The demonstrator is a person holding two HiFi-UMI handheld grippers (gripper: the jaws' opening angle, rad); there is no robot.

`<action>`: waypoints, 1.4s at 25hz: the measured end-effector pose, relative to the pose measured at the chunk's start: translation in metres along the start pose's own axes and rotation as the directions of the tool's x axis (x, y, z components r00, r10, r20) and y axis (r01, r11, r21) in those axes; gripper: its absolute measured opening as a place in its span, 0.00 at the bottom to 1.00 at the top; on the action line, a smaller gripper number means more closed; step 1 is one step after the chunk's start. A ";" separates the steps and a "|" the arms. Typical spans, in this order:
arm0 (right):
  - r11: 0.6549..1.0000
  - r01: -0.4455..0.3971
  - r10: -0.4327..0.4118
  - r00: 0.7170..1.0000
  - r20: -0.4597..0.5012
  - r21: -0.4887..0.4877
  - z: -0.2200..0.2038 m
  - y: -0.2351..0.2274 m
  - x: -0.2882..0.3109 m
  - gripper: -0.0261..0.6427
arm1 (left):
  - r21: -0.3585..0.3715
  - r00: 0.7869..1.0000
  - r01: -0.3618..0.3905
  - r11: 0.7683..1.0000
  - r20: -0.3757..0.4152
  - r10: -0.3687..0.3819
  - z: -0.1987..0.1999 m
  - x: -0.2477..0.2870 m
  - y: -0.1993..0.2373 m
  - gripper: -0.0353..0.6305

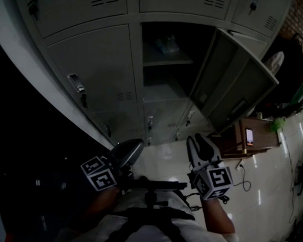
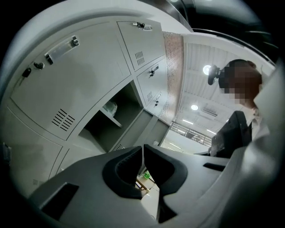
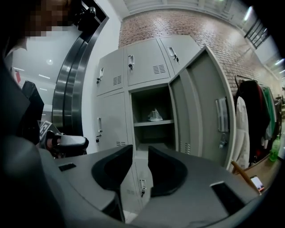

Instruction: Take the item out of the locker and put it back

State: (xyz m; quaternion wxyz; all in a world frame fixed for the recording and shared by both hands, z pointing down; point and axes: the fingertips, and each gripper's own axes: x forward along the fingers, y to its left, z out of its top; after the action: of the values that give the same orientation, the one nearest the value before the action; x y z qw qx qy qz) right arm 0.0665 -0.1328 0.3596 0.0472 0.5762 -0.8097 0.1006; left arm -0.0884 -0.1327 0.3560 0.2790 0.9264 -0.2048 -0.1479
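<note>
The item, a small pale crumpled thing, perhaps a bag, lies on the shelf inside the one locker compartment that stands open. It sits toward the middle of the shelf, set back from the front edge. Its door is swung wide to the right of the shelf, so the way in is clear.

Both grippers are held low, well below the shelf and well apart from it, out in front of the person's body. The right gripper looks almost squarely at the shelf. Seen along its fingers, the item is straight ahead and higher up, a little to the right of the gap. Its fingers stand partly apart and nothing is between them. The left gripper is off to the left of the shelf and sees it at a slant. From there the item lies up and to the left of the fingers, which are closed tip to tip on nothing.

The right gripper seems the better placed to reach. The move would be forward and up to shelf height, then straight in.

The item looks slightly wider than tall, spread along the shelf's front edge, though it is too small to be sure. Fingers closing from its two sides would probably suit.
</note>
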 end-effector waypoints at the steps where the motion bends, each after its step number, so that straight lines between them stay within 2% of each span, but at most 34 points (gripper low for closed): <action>1: 1.000 -0.006 0.006 1.000 -0.001 0.004 -0.002 0.000 -0.003 0.20 | 0.005 1.000 -0.009 1.000 0.006 0.009 -0.002 -0.002 -0.004 0.06; 7: 0.997 -0.071 0.071 0.997 -0.006 0.007 -0.014 -0.004 -0.034 0.20 | -0.004 0.998 -0.054 0.999 0.042 0.054 -0.029 -0.004 -0.033 0.06; 23: 0.978 -0.209 0.209 0.977 -0.027 0.017 -0.072 -0.039 -0.172 0.19 | -0.029 0.989 -0.131 0.991 0.071 0.132 -0.164 0.004 -0.166 0.06; 28: 0.967 -0.252 0.253 0.967 -0.019 0.032 -0.073 -0.029 -0.192 0.16 | -0.026 0.982 -0.168 0.986 0.086 0.169 -0.172 -0.010 -0.184 0.06; 35: 0.968 -0.247 0.247 0.969 0.016 0.035 -0.059 -0.017 -0.211 0.12 | -0.011 0.985 -0.156 0.988 0.078 0.157 -0.172 -0.022 -0.201 0.06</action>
State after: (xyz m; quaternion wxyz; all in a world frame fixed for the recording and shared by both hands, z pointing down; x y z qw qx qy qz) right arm 0.1505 0.0699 0.3787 0.0192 0.4722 -0.8735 0.1173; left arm 0.0193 0.1089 0.3811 0.2837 0.9004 -0.2874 -0.1621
